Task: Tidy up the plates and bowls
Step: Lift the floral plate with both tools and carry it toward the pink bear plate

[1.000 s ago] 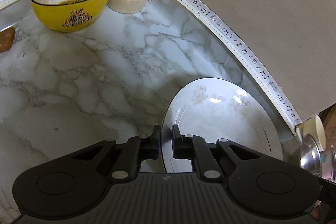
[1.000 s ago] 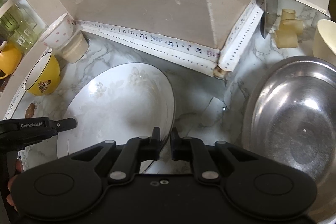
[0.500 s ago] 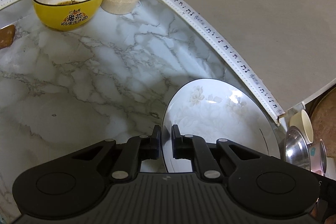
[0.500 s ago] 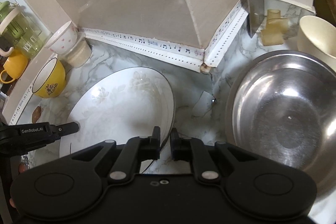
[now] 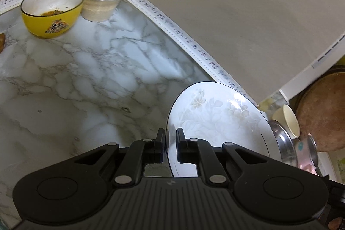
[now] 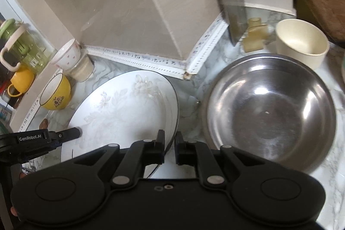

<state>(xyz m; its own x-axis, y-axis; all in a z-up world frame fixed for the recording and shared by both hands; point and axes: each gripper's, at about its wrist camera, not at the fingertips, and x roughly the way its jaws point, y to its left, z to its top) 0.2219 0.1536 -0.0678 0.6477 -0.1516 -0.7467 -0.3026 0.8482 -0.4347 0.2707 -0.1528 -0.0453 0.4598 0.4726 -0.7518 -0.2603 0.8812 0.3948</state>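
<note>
both tongs, left tongs [image 5: 169, 141] and right tongs [image 6: 169, 142], pinch opposite rims of the white plate [image 6: 123, 109].

text: "genrobot.ai" | on: left gripper [image 6: 71, 133] | yellow bowl [image 6: 56, 95] label: unreadable

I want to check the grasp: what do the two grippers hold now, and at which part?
Both hold the white floral plate by its rim: the left gripper on one edge, the right gripper on the opposite edge.
</note>
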